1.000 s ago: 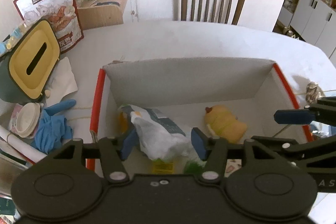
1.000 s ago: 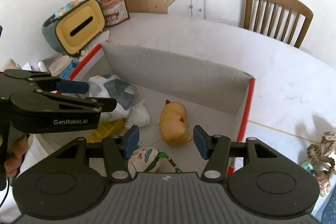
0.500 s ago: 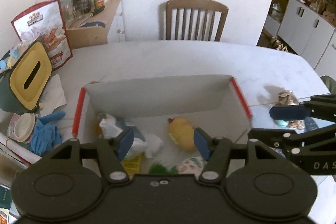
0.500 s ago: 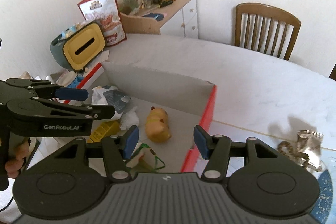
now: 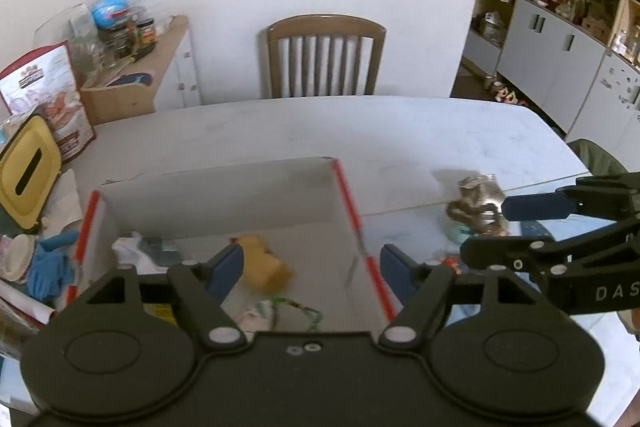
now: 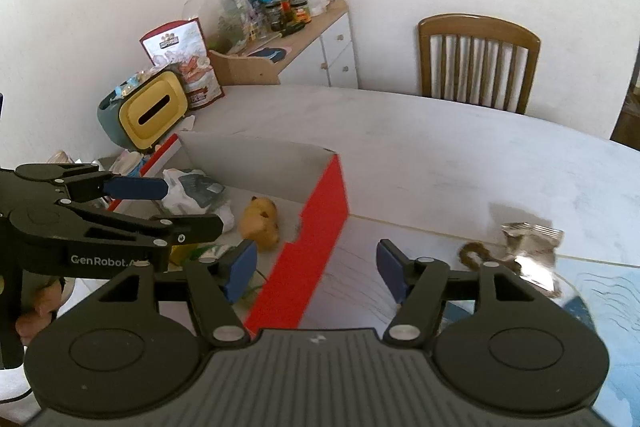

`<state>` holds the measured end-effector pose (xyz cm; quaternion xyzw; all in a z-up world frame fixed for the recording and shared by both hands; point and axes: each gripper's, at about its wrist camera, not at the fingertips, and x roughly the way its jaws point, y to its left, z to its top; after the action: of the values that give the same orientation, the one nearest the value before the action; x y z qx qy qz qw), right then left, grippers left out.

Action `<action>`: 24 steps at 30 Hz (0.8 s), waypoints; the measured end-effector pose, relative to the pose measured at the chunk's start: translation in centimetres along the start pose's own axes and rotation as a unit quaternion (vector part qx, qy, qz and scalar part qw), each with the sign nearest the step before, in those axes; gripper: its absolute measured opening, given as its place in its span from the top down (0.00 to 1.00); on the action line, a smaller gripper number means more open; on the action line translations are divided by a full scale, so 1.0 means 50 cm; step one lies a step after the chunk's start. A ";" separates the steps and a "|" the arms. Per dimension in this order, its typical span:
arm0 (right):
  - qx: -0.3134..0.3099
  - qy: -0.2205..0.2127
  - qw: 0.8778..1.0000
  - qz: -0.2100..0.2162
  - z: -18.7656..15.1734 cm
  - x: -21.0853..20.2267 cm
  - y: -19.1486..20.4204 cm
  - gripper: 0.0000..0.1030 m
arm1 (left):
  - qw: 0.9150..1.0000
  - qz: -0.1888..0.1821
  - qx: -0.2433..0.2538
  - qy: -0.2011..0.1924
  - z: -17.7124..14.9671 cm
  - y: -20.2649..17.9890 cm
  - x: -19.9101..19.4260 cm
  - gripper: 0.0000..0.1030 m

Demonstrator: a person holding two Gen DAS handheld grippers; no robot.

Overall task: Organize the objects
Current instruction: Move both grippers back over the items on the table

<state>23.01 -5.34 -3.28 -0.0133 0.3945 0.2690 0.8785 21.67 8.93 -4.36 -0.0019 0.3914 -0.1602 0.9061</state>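
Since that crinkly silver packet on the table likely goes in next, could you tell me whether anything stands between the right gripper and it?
Nothing visible does. The right gripper, jaws open and empty, faces bare table; the silver packet lies ahead to its right, outside the red-edged box.

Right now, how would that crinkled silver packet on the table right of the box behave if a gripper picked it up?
The silver packet looks creased and thin, so it would probably crumple and weigh little. Its shiny foil may slip. The brown cord beside it could drag along; contact is unclear.
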 end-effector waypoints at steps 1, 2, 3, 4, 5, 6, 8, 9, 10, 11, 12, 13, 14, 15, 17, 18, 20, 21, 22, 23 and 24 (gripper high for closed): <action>0.000 -0.002 1.000 -0.001 -0.003 -0.008 -0.008 0.34 | 1.000 -0.002 0.000 -0.001 0.000 -0.010 -0.001 0.25; 0.002 -0.004 1.000 -0.001 -0.007 -0.016 -0.017 0.34 | 1.000 -0.003 0.000 -0.001 0.000 -0.021 -0.001 0.25; 0.003 -0.005 1.000 -0.001 -0.010 -0.024 -0.026 0.33 | 1.000 -0.005 0.001 -0.001 0.000 -0.031 -0.001 0.24; 0.005 -0.006 1.000 -0.001 -0.014 -0.033 -0.038 0.32 | 1.000 -0.006 0.001 -0.001 0.000 -0.042 -0.001 0.23; 0.007 -0.007 1.000 -0.002 -0.018 -0.041 -0.049 0.31 | 1.000 -0.008 0.002 -0.001 -0.002 -0.054 -0.002 0.23; 0.008 -0.009 1.000 -0.003 -0.021 -0.048 -0.060 0.31 | 1.000 -0.010 0.004 -0.002 -0.002 -0.064 -0.002 0.21; 0.012 -0.011 1.000 -0.006 -0.030 -0.063 -0.083 0.30 | 1.000 -0.013 0.007 -0.002 -0.003 -0.086 -0.002 0.19; 0.014 -0.012 1.000 -0.009 -0.034 -0.071 -0.097 0.29 | 1.000 -0.015 0.009 -0.002 -0.002 -0.096 0.000 0.19; 0.016 -0.013 1.000 -0.012 -0.038 -0.078 -0.110 0.29 | 1.000 -0.017 0.010 -0.002 -0.002 -0.108 0.001 0.18; 0.018 -0.013 1.000 -0.015 -0.043 -0.084 -0.123 0.29 | 1.000 -0.019 0.011 -0.002 -0.002 -0.119 0.003 0.18; 0.022 -0.014 0.999 -0.019 -0.049 -0.090 -0.138 0.28 | 1.000 -0.020 0.012 -0.001 -0.002 -0.128 0.005 0.16; 0.026 -0.014 0.999 -0.022 -0.053 -0.095 -0.151 0.26 | 1.000 -0.022 0.013 0.000 -0.001 -0.139 0.009 0.15; 0.029 -0.014 0.999 -0.026 -0.058 -0.098 -0.164 0.26 | 1.000 -0.024 0.013 0.001 -0.002 -0.147 0.011 0.14; 0.032 -0.013 0.999 -0.029 -0.064 -0.101 -0.177 0.26 | 1.000 -0.026 0.014 0.002 -0.002 -0.155 0.015 0.12; 0.037 -0.010 0.999 -0.035 -0.076 -0.104 -0.201 0.26 | 0.999 -0.029 0.015 0.004 -0.003 -0.174 0.023 0.06; 0.039 -0.008 0.999 -0.037 -0.083 -0.105 -0.211 0.26 | 0.999 -0.031 0.016 0.004 -0.004 -0.183 0.027 0.03; 0.041 -0.004 0.998 -0.040 -0.097 -0.104 -0.228 0.25 | 0.999 -0.032 0.020 0.005 -0.005 -0.201 0.037 0.01; 0.041 -0.002 0.998 -0.041 -0.104 -0.102 -0.235 0.25 | 0.999 -0.032 0.022 0.007 -0.006 -0.211 0.043 0.01; 0.041 0.001 0.998 -0.042 -0.110 -0.099 -0.241 0.25 | 0.999 -0.033 0.024 0.009 -0.006 -0.219 0.051 0.01; 0.038 0.003 0.998 -0.041 -0.117 -0.097 -0.247 0.25 | 0.999 -0.032 0.025 0.012 -0.007 -0.228 0.059 0.01; 0.034 0.006 0.999 -0.041 -0.125 -0.092 -0.251 0.25 | 0.999 -0.031 0.024 0.015 -0.008 -0.236 0.068 0.01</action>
<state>22.29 -19.69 -6.74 -0.0011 0.4081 0.2191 0.8862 20.15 -3.19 -5.51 0.0102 0.4009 -0.1979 0.8945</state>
